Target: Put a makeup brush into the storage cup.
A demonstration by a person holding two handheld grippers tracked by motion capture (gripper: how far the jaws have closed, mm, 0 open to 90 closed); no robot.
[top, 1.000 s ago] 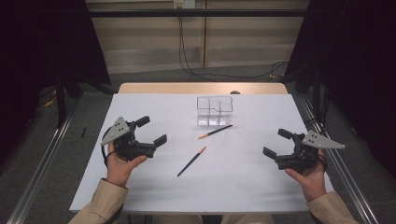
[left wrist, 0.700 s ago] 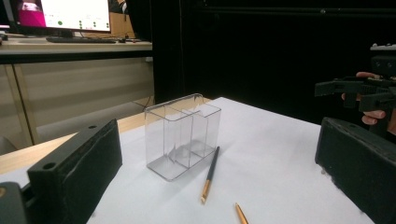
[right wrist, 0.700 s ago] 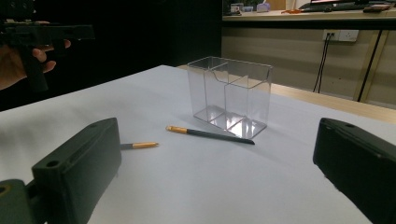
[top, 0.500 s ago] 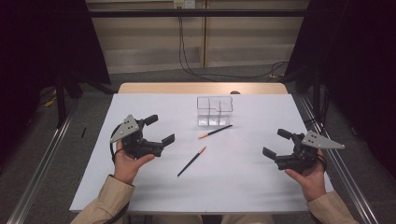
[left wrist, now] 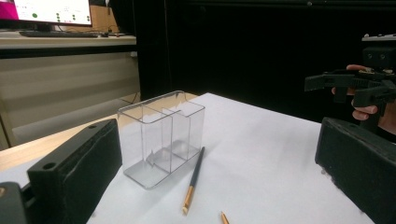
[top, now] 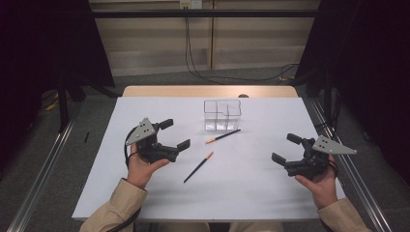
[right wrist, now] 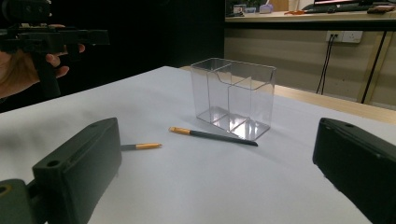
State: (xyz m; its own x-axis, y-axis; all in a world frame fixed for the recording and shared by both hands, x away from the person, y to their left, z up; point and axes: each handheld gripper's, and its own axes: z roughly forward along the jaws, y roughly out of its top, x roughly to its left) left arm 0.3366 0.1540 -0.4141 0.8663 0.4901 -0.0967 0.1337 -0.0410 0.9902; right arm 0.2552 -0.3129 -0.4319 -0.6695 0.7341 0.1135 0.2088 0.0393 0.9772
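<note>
Both the left gripper and the right gripper hover with jaws wide apart, holding nothing. Two pencils, the near pencil and the far pencil, lie on the worktop before a clear organizer.

The organizer is clear, glossy plastic with smooth walls that catch the light. The two pencils have dark matt shafts and shiny gold-coloured metal-looking tips. The table wears a smooth, matt white sheet (paper, by the look), with bare wood at its far edge. Both gripper views show matt black, faintly grainy plastic jaws.
</note>
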